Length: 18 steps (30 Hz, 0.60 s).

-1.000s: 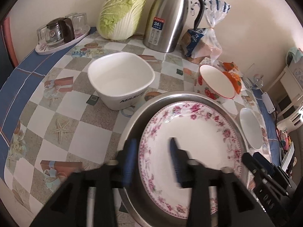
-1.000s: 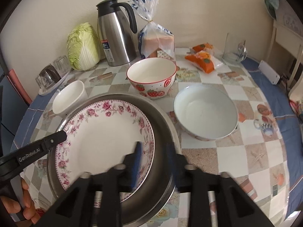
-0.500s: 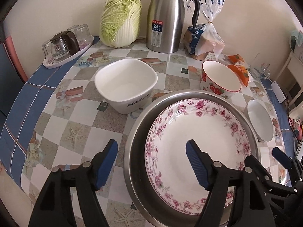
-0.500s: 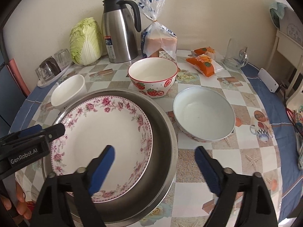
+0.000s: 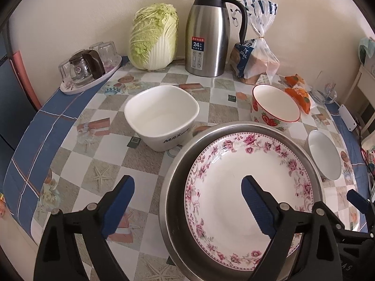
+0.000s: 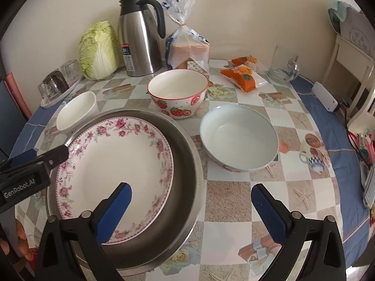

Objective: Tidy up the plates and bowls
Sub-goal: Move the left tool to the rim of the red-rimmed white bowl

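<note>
Now we hold both grippers wide over the table (image 6: 229,196), jaws just opened and gripping nothing: our left gripper (image 5: 187,201) and right gripper (image 6: 191,207) each straddle a rim of the steel basin (image 6: 187,164), where the floral plate (image 5: 234,187) lies. Three bowls stand around it.

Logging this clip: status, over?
Left gripper and right gripper open, just opened, nothing held. Floral plate sits in steel basin. Three bowls loose on table; nothing blocking.
</note>
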Each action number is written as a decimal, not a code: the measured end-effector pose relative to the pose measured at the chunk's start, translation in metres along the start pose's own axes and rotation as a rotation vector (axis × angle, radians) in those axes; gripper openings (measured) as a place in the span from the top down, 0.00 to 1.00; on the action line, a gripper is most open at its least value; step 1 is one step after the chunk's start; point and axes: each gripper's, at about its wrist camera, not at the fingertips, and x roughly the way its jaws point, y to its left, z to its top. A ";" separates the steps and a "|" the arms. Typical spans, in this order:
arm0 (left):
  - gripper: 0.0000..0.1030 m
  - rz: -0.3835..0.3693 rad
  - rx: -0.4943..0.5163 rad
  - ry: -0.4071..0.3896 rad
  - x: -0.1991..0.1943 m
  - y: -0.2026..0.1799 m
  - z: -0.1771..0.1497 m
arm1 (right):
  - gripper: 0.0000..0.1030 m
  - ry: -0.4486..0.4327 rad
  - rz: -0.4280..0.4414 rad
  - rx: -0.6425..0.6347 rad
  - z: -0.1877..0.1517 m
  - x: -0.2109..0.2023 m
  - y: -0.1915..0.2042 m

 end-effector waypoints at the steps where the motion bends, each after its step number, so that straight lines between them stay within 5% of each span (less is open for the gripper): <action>1: 0.10 0.004 0.008 0.000 0.000 -0.001 0.000 | 0.00 0.000 0.004 0.012 0.000 -0.001 -0.002; 12: 0.09 0.023 0.003 -0.119 -0.012 -0.001 -0.002 | 0.00 -0.192 0.006 0.035 0.018 -0.043 -0.016; 18: 0.09 -0.004 -0.011 -0.154 -0.018 -0.002 0.005 | 0.00 -0.178 0.032 0.037 0.035 -0.047 -0.016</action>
